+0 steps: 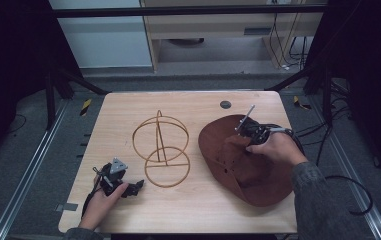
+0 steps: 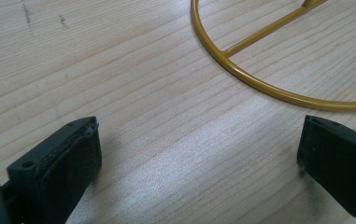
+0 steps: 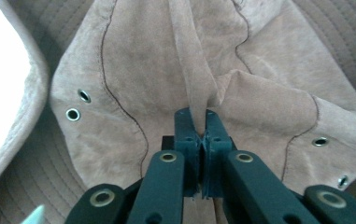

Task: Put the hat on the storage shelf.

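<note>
Hat task: the brown suede hat is lying on the right half of the table, waiting to go onto the wire stand, judging by how the 2 are laid out side by side.
Left gripper: the left gripper is resting on the near left of the tabletop under the person's left hand, jaws standing wide apart with nothing between them, apparently idling while the other hand works.
Left gripper aim: its pads are facing the near ring of the stand, probably so it can steady the base when needed.
Wire stand: the gold wire hat stand is sitting at the middle of the table, just left of the hat and apart from it, its upright hoop rising from a flat ring.
Right gripper: the right gripper is pinching a raised fold of the crown, jaws pressed together on the suede, likely to get a hold for lifting.
Right hand: the person's right hand is reaching over the far side of the brim.
</note>
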A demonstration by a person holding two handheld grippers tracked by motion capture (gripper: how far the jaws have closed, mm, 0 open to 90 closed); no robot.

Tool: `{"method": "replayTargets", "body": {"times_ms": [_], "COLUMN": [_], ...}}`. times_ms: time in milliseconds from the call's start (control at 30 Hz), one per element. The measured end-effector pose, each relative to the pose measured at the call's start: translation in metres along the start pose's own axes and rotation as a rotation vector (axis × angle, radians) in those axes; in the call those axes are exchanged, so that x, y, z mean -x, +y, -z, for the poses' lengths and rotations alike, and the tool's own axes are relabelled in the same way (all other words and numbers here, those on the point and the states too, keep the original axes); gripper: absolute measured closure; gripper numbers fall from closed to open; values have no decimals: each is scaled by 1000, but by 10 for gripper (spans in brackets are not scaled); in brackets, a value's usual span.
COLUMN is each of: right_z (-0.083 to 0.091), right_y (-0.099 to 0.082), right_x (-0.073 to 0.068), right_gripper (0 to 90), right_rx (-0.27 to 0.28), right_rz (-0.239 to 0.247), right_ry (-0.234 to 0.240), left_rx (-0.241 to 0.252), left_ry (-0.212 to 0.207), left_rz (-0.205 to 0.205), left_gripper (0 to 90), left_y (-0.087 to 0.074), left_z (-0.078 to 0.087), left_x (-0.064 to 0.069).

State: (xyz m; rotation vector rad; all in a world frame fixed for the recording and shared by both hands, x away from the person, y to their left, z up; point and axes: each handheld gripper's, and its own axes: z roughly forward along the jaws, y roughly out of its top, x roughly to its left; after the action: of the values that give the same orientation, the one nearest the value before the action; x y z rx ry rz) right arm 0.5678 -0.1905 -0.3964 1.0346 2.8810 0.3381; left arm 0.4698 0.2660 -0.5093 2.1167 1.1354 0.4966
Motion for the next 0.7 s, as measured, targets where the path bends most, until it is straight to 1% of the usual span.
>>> {"method": "replayTargets", "body": {"times_ms": [33, 67, 167, 200, 500, 600, 700], "right_z": [4, 6, 9, 11, 13, 16, 22], "right_y": [0, -1, -1, -1, -1, -2, -3], "right_x": [2, 2, 2, 1, 0, 0, -1], "right_gripper": [887, 888, 889, 889, 890, 891, 891], "right_rx": [7, 11, 12, 14, 27, 30, 42], "right_rz": [11, 3, 2, 9, 18, 14, 25], "right_ry": [0, 3, 5, 7, 16, 18, 15], "left_rx": [0, 0, -1, -1, -2, -2, -2], "left_ry": [0, 0, 1, 1, 1, 1, 0], "left_rz": [0, -1, -2, -4, -3, -4, -5], "left_gripper": [0, 0, 0, 0, 0, 0, 0], "left_y": [0, 0, 0, 0, 0, 0, 0], "left_z": [0, 0, 0, 0, 0, 0, 0], "left_x": [0, 0, 0, 0, 0, 0, 0]}}
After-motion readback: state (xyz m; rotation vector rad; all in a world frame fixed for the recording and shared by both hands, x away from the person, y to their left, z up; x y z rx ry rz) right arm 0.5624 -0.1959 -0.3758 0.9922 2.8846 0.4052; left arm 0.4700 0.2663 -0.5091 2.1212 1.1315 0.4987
